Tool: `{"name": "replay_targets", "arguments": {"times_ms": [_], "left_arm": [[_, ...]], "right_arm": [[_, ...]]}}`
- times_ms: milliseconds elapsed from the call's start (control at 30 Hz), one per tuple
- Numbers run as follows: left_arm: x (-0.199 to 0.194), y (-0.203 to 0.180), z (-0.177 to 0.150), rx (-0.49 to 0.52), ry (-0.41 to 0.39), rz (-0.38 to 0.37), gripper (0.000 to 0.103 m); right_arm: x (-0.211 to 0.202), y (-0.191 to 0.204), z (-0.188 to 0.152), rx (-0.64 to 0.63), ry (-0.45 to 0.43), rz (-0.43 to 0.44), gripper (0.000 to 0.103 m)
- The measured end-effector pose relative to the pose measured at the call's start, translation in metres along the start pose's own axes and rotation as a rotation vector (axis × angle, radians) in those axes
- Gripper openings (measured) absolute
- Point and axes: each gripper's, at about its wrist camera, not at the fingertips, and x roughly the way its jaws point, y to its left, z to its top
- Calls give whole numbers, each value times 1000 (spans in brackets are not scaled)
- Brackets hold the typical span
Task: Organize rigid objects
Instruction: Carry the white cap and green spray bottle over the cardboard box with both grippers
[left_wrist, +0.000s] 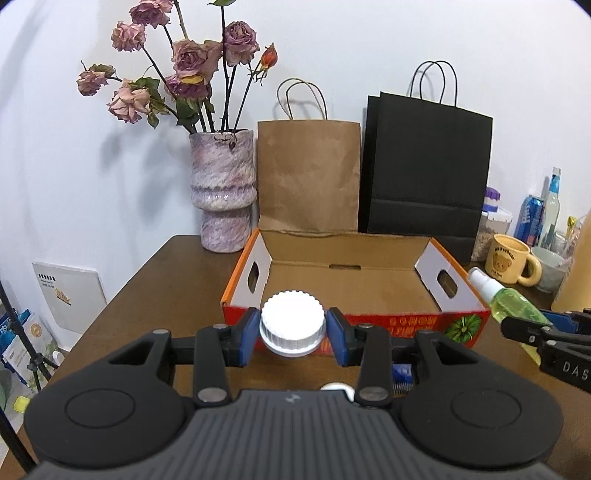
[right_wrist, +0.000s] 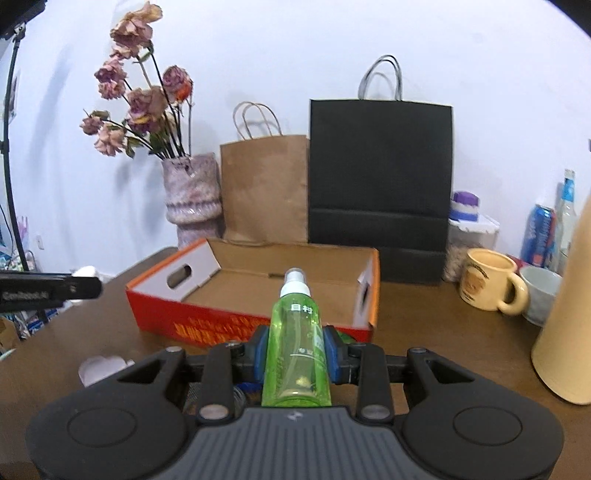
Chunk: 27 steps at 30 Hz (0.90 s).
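A: Your left gripper (left_wrist: 291, 332) was clamped on the white cap (left_wrist: 292, 320), your right gripper (right_wrist: 295, 350) on the green bottle (right_wrist: 297, 343), both just before the empty box (left_wrist: 354, 291).

B: You had to clear its near wall before lowering. Only the right view showed the bottle's label; only the left showed the cap whole.

Right gripper (right_wrist: 294, 350) is clamped on a green spray bottle (right_wrist: 297, 343), blue pads squeezing its sides, white nozzle aimed ahead at the open red cardboard box (right_wrist: 207, 317) on the brown worktop (right_wrist: 443, 332). Behind the box stand a vase of dried roses (right_wrist: 192, 199), a brown paper bag (right_wrist: 264, 188) and a black paper bag (right_wrist: 380, 177). A yellow mug (right_wrist: 487, 280) sits off to the right, and the left gripper (right_wrist: 79, 282) pokes in at the left edge.
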Motion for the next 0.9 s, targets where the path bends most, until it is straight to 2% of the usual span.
{"name": "replay_targets", "arguments": {"times_ms": [533,900], "left_arm": [[45,4,31,-68,-34,12,41],[86,5,50,-84,-14,19,41]], "right_arm": [[51,33,35,-4,-52,15,30],[91,41,54,-15,-44,25,30]]}}
